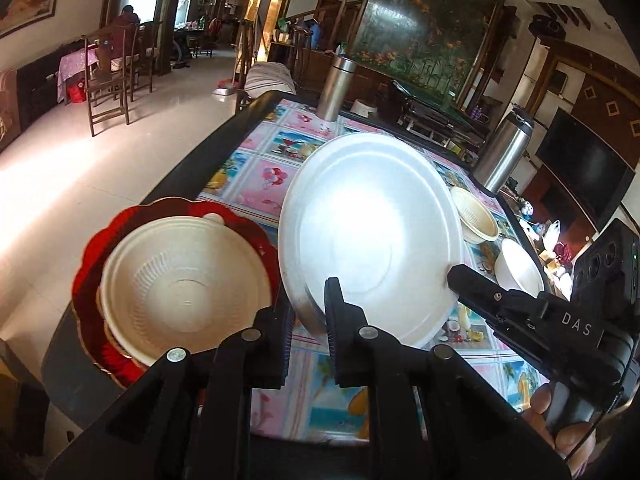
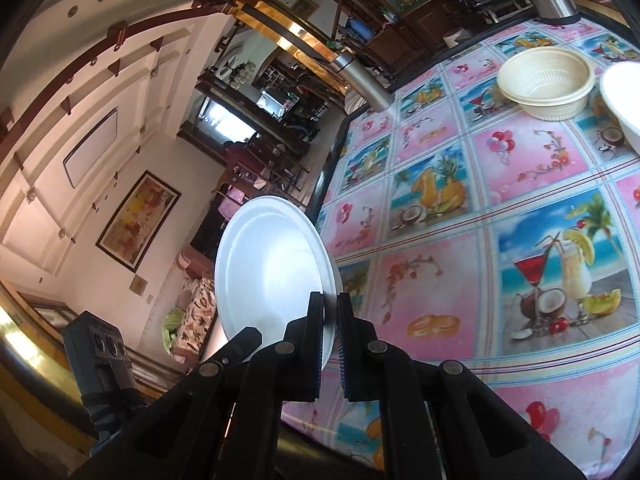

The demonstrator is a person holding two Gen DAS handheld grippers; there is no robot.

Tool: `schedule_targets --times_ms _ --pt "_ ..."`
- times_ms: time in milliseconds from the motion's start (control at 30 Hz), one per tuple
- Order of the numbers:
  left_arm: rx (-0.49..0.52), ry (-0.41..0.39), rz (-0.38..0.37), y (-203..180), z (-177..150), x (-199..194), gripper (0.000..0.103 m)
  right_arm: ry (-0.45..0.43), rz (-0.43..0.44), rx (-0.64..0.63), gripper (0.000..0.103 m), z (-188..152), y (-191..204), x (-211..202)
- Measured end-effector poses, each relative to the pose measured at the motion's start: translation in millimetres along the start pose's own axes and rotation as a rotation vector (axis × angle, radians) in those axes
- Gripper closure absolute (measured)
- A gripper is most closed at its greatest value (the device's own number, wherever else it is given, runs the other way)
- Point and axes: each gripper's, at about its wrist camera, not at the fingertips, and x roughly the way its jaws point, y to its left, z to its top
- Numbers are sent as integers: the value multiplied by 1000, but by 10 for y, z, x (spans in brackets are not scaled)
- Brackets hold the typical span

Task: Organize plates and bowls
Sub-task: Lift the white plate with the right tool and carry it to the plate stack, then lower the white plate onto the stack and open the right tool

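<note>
A white plate (image 1: 372, 232) is held tilted above the patterned table; in the right wrist view it (image 2: 272, 272) stands edge-on between the fingers. My right gripper (image 2: 330, 320) is shut on its rim, and it also shows in the left wrist view (image 1: 454, 276) at the plate's right edge. My left gripper (image 1: 306, 312) is partly open with the plate's lower rim between its fingers, not clamped as far as I can see. A cream ribbed bowl (image 1: 180, 284) sits on a red scalloped plate (image 1: 94, 264) at the table's left edge. Another cream ribbed bowl (image 2: 546, 82) and a white bowl (image 2: 624, 100) stand farther right.
Two steel flasks (image 1: 336, 88) (image 1: 506, 152) stand at the far side of the table (image 2: 460, 216), which has a dark rim. The floor drops away left of the table. Chairs and furniture stand in the room beyond.
</note>
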Motion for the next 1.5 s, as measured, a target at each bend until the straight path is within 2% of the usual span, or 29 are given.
schedule_targets --times_ms 167,267,567,733,933,1033,1267,1400,1500 --pt "-19 -13 70 345 -30 -101 88 69 47 -37 96 -141 372 346" --pt "-11 16 107 460 -66 -44 87 99 56 -61 96 -251 543 546" --pt "-64 92 138 722 -156 218 86 176 9 -90 96 -519 695 1031" --pt "-39 89 162 705 -172 200 85 195 -8 -86 96 -577 664 1160" --pt "-14 48 263 766 -160 77 82 200 -27 -93 96 -600 652 1218" --pt "-26 20 266 851 -135 -10 77 216 -29 -79 96 -591 621 1258" --pt "-34 -1 252 871 -86 -89 77 239 -33 -104 96 -640 690 1330" --pt "-24 12 238 807 -97 -55 77 242 -49 -144 89 -643 769 1309" --pt "-8 23 220 723 -102 -39 77 193 -79 -198 73 -595 834 1184"
